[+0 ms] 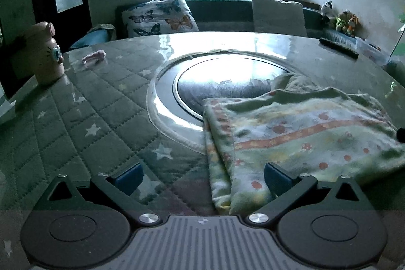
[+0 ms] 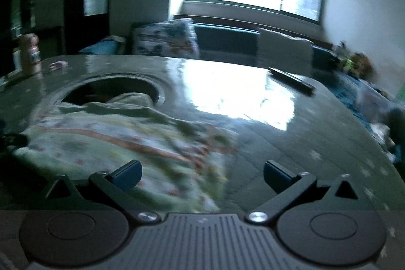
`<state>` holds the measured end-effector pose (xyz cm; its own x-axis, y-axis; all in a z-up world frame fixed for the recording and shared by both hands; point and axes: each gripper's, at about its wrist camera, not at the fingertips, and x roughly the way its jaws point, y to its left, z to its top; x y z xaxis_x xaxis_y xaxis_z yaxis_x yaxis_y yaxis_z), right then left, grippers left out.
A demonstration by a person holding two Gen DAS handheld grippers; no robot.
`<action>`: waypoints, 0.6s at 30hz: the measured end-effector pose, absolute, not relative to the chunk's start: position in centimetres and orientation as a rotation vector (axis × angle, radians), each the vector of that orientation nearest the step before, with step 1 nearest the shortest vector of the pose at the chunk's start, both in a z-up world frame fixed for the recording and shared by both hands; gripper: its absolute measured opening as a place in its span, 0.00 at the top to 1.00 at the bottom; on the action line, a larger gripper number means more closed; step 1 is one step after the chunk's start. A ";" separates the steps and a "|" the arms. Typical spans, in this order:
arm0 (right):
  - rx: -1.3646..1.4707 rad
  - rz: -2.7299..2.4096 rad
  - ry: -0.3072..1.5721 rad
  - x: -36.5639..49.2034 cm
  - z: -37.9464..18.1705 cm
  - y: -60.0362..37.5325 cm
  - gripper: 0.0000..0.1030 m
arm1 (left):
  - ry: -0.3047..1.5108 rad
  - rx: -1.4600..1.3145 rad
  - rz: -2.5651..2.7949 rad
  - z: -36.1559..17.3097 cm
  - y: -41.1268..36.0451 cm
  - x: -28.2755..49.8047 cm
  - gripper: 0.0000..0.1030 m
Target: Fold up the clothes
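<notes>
A patterned garment (image 1: 298,133), pale green with orange stripes and red dots, lies folded on the quilted star-print table cover (image 1: 83,113). My left gripper (image 1: 202,177) is open and empty, low over the garment's near left corner. In the right wrist view the same garment (image 2: 121,141) lies at left, blurred. My right gripper (image 2: 202,177) is open and empty, just above the garment's near right edge. The garment's far part drapes into the round inset in the table.
A round glossy inset (image 1: 222,82) sits mid-table. A pink cat-faced bottle (image 1: 45,52) and a small pink item (image 1: 95,57) stand at far left. A dark remote (image 1: 339,47) lies far right. Cushions (image 1: 162,14) and a sofa are behind the table.
</notes>
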<state>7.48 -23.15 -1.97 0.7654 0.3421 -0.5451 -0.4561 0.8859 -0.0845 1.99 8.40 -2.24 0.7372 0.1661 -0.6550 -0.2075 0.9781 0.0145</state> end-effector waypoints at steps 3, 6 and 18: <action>-0.241 0.511 0.543 7.2 -1.6 -21.4 0.00 | 0.711 -0.080 0.204 -2.1 8.8 1.9 0.01; -0.272 0.573 0.541 6.9 -1.5 -19.6 0.00 | 0.718 -0.104 0.199 -2.2 9.2 1.7 0.06; -0.365 0.798 0.532 4.2 -1.6 -13.7 0.00 | 0.723 -0.137 0.186 -2.2 10.0 1.6 0.14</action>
